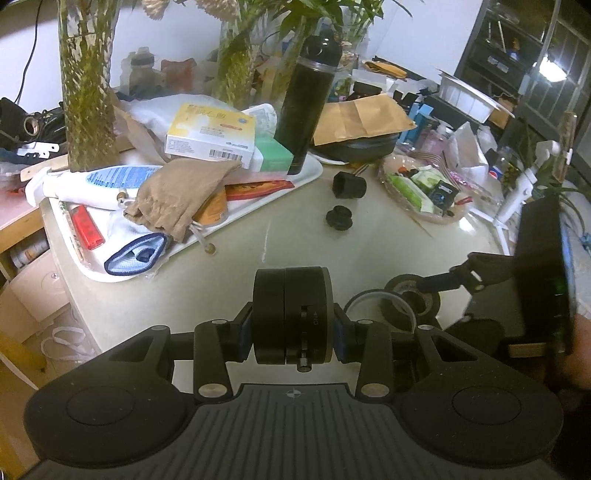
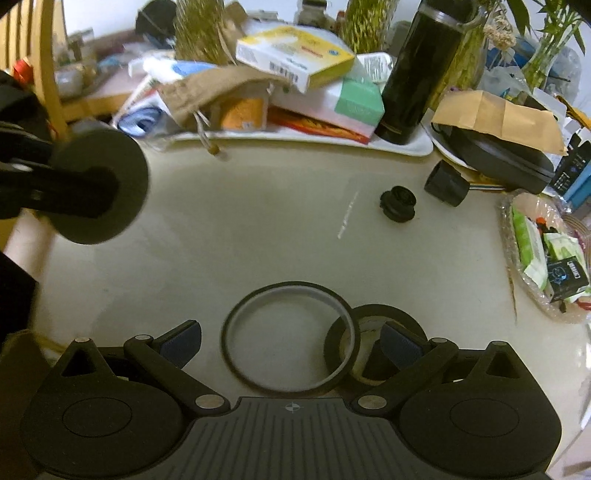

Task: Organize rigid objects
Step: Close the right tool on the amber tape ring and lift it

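A pale glossy table [image 2: 258,236] stands before a white wall [image 1: 413,33], beside dark shelving [image 1: 495,48].

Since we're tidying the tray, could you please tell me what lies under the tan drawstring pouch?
The tan drawstring pouch lies on the white tray, over an orange packet, a white-and-blue tube and white cloth. Anything directly beneath it is covered.

The black round device [image 1: 291,314] held in the left wrist view bears "ON" beside an arrow at its slider; print on the yellow box [image 1: 210,133] is too blurred to read.
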